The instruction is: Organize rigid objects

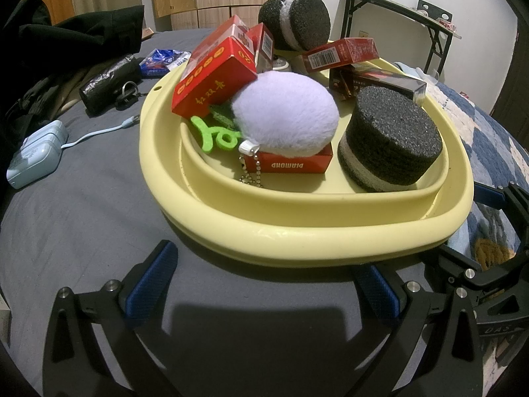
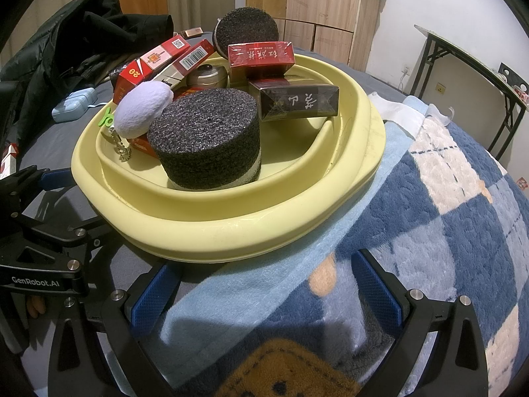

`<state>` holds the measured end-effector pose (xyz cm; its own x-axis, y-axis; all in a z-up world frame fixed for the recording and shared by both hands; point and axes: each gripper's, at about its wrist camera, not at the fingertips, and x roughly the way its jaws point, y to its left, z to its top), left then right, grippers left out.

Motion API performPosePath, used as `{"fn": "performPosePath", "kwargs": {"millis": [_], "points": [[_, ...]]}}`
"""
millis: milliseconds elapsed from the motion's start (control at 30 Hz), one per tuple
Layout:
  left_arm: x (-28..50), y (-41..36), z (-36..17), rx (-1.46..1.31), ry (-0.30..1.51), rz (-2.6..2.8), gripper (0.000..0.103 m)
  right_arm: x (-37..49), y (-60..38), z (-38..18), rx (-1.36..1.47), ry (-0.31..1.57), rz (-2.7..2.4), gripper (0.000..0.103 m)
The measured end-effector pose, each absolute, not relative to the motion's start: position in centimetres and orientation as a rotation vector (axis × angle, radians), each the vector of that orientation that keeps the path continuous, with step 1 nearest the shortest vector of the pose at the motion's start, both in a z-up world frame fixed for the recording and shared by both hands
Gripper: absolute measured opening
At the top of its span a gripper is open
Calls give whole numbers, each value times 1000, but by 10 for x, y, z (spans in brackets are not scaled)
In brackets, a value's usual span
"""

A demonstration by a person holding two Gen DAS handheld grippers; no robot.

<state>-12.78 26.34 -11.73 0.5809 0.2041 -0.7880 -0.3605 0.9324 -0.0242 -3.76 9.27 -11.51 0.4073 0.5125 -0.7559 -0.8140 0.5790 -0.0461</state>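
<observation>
Left hand-held gripper (image 1: 264, 284) and right hand-held gripper (image 2: 267, 284), both spread apart, empty, low on bed. At twelve o'clock, just beyond fingertips: yellow basin (image 1: 297, 218), heaped. Nearest inside, toward right hand-held gripper: black foam cylinder (image 2: 205, 142), axis upright. Farther: red boxes (image 1: 215, 82).

Both grippers have black frames, silver screws, blue textured pads (image 1: 150, 284) and white "GenRobot.AI" lettering.
</observation>
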Motion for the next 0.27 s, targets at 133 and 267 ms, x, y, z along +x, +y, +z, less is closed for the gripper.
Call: {"fn": "performPosePath", "kwargs": {"millis": [133,267], "points": [[-128,263,-117,-190,892,332,103,-38,93,-115,-447,769,872,103],[-128,263,-118,-193,891,331,103,-38,93,-115,-447,769,872,103]]}}
